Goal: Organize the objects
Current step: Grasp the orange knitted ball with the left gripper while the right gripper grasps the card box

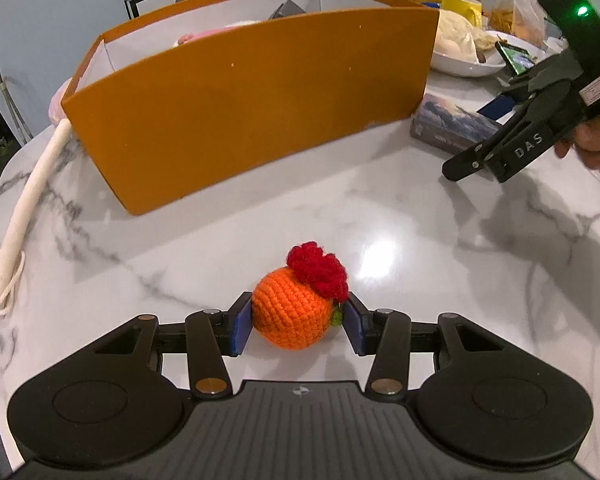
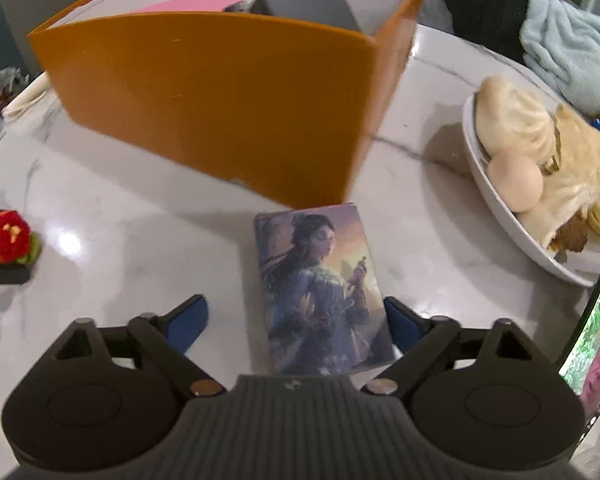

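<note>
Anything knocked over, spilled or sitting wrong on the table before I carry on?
Nothing stands out. The orange box stands upright, the crochet orange sits whole between the left gripper pads, and the illustrated box lies flat between the open right gripper fingers.

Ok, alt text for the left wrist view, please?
The left claw grips an orange crocheted ball with a red tuft on the white marble table. A tall orange cardboard box stands behind; the right claw hovers at right.
</note>
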`<state>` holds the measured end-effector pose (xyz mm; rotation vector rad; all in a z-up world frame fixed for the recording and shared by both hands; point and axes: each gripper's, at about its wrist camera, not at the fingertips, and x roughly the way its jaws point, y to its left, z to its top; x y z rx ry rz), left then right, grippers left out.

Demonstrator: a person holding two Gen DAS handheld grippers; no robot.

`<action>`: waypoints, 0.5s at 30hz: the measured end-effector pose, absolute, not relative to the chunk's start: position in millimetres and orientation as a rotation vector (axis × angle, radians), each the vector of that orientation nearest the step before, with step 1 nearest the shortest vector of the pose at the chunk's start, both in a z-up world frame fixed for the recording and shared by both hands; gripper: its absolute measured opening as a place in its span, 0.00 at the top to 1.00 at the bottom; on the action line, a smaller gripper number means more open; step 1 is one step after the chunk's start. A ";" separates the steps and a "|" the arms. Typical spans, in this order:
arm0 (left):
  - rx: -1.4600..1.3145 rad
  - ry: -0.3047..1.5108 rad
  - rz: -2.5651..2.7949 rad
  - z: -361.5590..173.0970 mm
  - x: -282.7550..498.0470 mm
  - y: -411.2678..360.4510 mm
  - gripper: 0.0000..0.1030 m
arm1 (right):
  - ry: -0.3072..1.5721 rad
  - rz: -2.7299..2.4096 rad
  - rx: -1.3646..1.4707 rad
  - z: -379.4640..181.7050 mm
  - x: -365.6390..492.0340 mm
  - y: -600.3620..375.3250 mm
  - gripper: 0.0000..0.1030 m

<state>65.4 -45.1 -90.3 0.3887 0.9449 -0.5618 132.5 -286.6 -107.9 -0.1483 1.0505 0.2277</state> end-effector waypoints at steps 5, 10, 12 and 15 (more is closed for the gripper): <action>0.392 0.939 -0.564 -88.2 62.0 -45.1 0.47 | 1.066 0.287 -0.160 -99.9 119.2 -278.9 0.38; 0.397 0.929 -0.581 -85.1 54.8 -49.2 0.47 | 1.095 0.312 -0.178 -97.5 106.0 -275.3 0.38; 0.401 0.926 -0.591 -84.0 51.8 -51.3 0.47 | 1.102 0.324 -0.164 -93.1 101.0 -274.7 0.38; 0.406 0.923 -0.599 -82.9 49.5 -54.1 0.47 | 1.099 0.338 -0.128 -83.4 95.0 -275.2 0.39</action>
